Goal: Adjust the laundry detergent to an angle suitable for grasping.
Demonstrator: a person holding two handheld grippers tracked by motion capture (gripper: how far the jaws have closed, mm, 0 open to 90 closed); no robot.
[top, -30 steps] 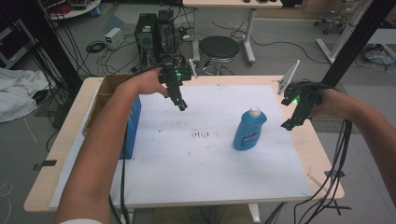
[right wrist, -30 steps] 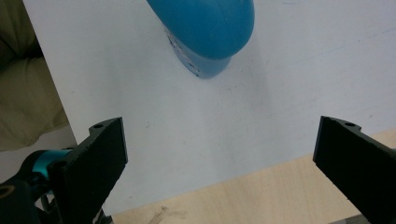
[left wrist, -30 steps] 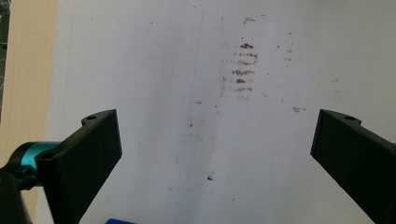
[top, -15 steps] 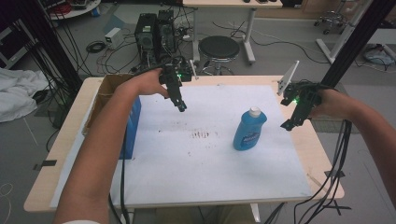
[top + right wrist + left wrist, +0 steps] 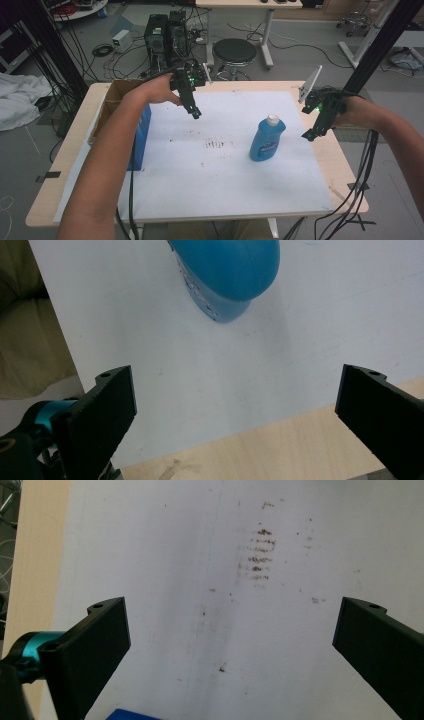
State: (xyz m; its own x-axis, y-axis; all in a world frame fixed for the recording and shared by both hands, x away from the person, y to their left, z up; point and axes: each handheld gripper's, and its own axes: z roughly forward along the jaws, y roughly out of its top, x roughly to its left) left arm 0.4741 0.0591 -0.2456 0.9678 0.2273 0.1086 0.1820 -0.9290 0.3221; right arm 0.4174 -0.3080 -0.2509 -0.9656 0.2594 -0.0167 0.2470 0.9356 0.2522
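Note:
A blue dish-soap bottle (image 5: 267,139) with a white cap stands upright on the white sheet (image 5: 215,200), right of centre. Its lower body shows at the top of the right gripper view (image 5: 227,272). My right gripper (image 5: 311,134) hovers to the right of the bottle, apart from it, jaws wide open and empty (image 5: 235,405). My left gripper (image 5: 195,114) hangs over the back left part of the sheet, open with nothing between its jaws (image 5: 230,640). Below it lie brown smudges (image 5: 259,555) on the sheet.
A cardboard box (image 5: 112,107) with a blue side (image 5: 141,137) stands at the table's left edge. A white card (image 5: 311,84) stands upright at the back right. Bare wood table edge (image 5: 280,450) lies beside the sheet. Cables hang off the front right corner.

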